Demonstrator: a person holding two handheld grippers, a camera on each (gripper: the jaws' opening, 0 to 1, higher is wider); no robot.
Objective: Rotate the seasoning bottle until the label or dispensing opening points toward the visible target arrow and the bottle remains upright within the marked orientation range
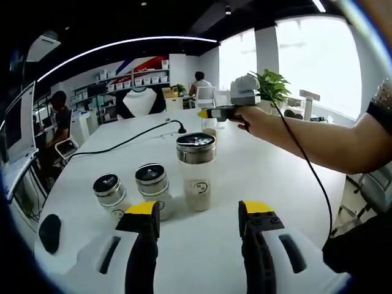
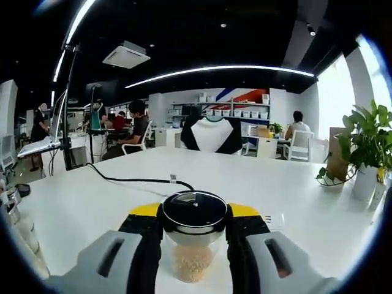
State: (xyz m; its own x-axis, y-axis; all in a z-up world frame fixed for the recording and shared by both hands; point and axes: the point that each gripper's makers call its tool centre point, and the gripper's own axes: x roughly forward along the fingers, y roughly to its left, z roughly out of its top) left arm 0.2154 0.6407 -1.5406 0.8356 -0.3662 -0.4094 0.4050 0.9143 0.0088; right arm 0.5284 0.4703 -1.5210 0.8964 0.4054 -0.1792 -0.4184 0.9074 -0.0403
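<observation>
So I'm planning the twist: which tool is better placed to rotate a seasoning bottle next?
Right, likely. The right tool has a seasoning bottle between its jaws; the left tool hangs open, short of the tall bottle ahead.

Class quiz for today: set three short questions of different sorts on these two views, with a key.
1. True or false: the left tool is shut on the tall bottle.
2. How many bottles stand on the table just ahead of the left tool? A) one B) three C) five
3. Fill in: in the right gripper view, the right tool clamps a bottle holding pale ____.

Key: 1 false, it is open and apart from it; 2 B, two short bottles and the tall bottle; 3 grains.
</observation>
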